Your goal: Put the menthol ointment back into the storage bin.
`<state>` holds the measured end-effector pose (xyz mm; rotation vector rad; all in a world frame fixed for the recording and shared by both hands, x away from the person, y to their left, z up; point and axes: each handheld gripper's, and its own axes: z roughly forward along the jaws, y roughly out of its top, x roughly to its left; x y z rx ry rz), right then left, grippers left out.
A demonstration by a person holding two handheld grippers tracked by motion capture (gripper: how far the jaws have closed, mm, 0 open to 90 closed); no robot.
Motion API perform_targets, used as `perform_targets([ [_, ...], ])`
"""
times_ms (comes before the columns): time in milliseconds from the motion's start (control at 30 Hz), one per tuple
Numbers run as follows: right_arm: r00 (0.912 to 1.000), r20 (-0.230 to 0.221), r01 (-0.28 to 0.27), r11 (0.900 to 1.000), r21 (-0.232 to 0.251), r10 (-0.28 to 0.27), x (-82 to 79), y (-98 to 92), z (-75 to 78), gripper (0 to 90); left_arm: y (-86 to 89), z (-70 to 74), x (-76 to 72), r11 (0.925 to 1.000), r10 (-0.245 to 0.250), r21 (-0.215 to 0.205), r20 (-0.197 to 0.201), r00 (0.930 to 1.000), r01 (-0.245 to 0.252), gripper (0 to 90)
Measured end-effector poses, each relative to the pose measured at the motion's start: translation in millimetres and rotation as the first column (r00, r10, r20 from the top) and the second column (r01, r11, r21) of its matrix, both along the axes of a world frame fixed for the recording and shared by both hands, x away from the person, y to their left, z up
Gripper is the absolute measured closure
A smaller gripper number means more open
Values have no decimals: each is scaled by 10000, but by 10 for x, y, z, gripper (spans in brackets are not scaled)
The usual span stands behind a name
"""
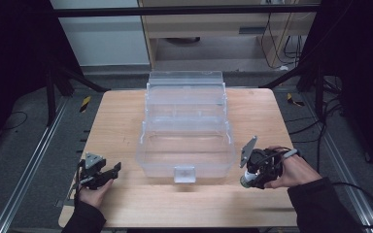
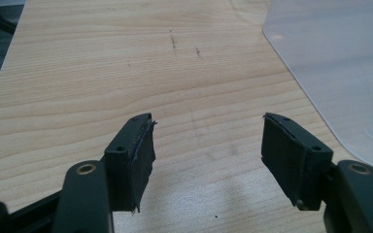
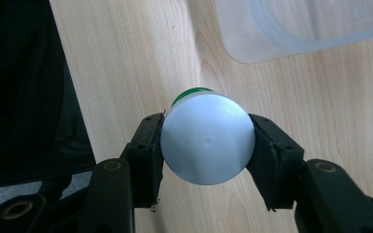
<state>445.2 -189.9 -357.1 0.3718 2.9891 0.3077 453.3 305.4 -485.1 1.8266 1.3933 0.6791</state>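
A clear plastic storage box (image 1: pixel 161 168) stands open in the middle of the wooden table (image 1: pixel 121 121), with its tiered trays stepped back toward the far edge. My right gripper (image 1: pixel 251 178) hovers just right of the box's front corner, pointing down, shut on a small white bottle (image 1: pixel 246 181). In the right gripper view the bottle's round white end (image 3: pixel 208 141) sits between the two pads (image 3: pixel 148 145), with a green rim showing behind it. My left gripper (image 1: pixel 114 171) rests low at the table's front left, open, with bare wood between its jaws (image 2: pixel 209 141).
The box's frosted corner (image 2: pixel 340 63) lies to the right of the left gripper and another corner (image 3: pixel 281 29) beyond the right one. Dark drapes, metal rails and cables surround the table. Bare wood runs along the front edge and both sides of the box.
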Motion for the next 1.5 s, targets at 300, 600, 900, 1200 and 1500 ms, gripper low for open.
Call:
perform_targets([
  [300,9999,148,-11,10000,61,10,21,44,125,503,-5,5,-5,10000,-41,6,21,10000,41,360],
  [600,9995,310,-49,9999,132,45,59,96,232,504,-5,0,-3,10000,-55,4,-14,10000,55,361],
  [900,9992,377,-112,9997,228,103,127,161,331,504,1,-9,1,10000,-67,5,-48,10000,67,361],
  [1200,9987,501,-126,9992,390,106,222,225,420,504,-2,-11,2,10000,-70,-4,-52,10000,70,361],
  [1500,9989,465,-23,9984,560,-3,328,293,465,503,2,-12,2,10000,-61,6,-65,10000,61,361],
])
